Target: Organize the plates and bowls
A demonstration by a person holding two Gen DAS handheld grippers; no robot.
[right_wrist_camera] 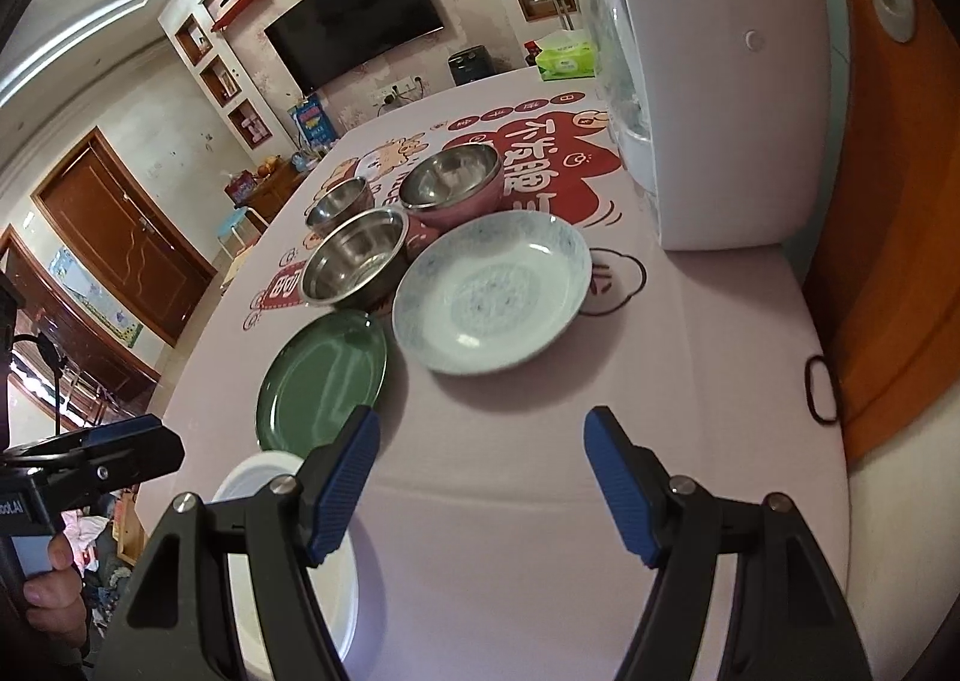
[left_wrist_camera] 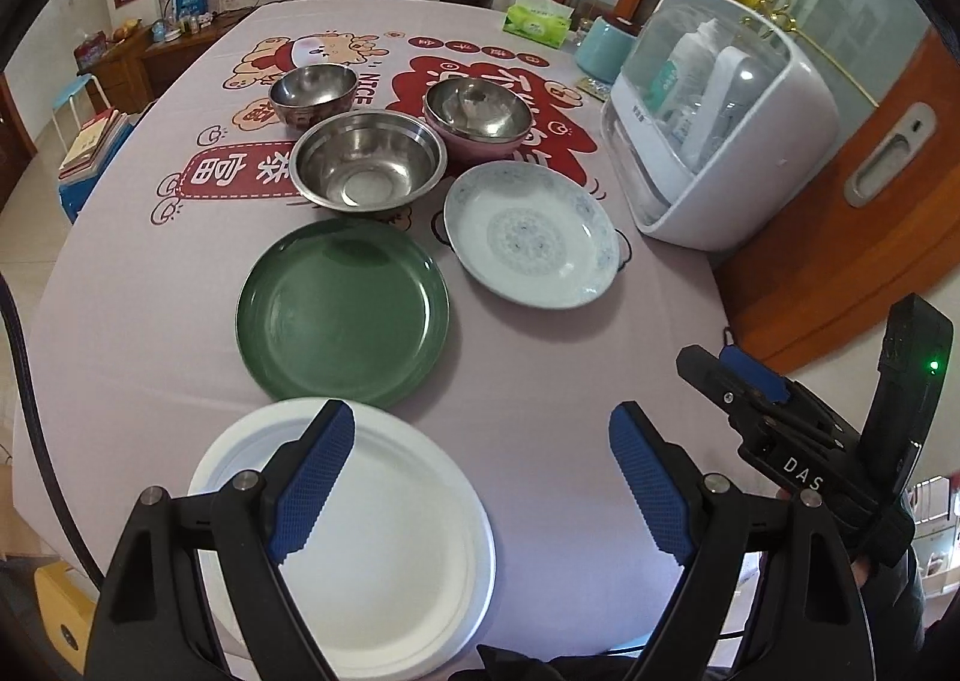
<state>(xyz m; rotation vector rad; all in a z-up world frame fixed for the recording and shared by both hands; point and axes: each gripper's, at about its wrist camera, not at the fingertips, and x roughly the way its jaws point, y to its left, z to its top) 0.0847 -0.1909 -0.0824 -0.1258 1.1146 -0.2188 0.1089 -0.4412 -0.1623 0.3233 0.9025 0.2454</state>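
Observation:
On the pink printed tablecloth, a white plate (left_wrist_camera: 384, 549) (right_wrist_camera: 264, 477) lies nearest, then a green plate (left_wrist_camera: 342, 315) (right_wrist_camera: 324, 381) and a pale blue-patterned deep plate (left_wrist_camera: 531, 243) (right_wrist_camera: 492, 297). Behind them stand a large steel bowl (left_wrist_camera: 369, 165) (right_wrist_camera: 354, 255), a small steel bowl (left_wrist_camera: 312, 90) (right_wrist_camera: 339, 201) and a pink-sided steel bowl (left_wrist_camera: 477, 111) (right_wrist_camera: 450, 183). My left gripper (left_wrist_camera: 480, 477) (right_wrist_camera: 120, 441) hovers open over the white plate's right part, nothing between its fingers. My right gripper (right_wrist_camera: 483, 471) (left_wrist_camera: 738, 375) is open above bare cloth, to the right of the white plate.
A white domed appliance (left_wrist_camera: 720, 129) (right_wrist_camera: 720, 81) stands at the table's right edge against an orange door. A black hair tie (right_wrist_camera: 822, 390) lies near that edge. A green tissue box (left_wrist_camera: 537, 21) and a teal pot (left_wrist_camera: 606, 48) sit at the far end.

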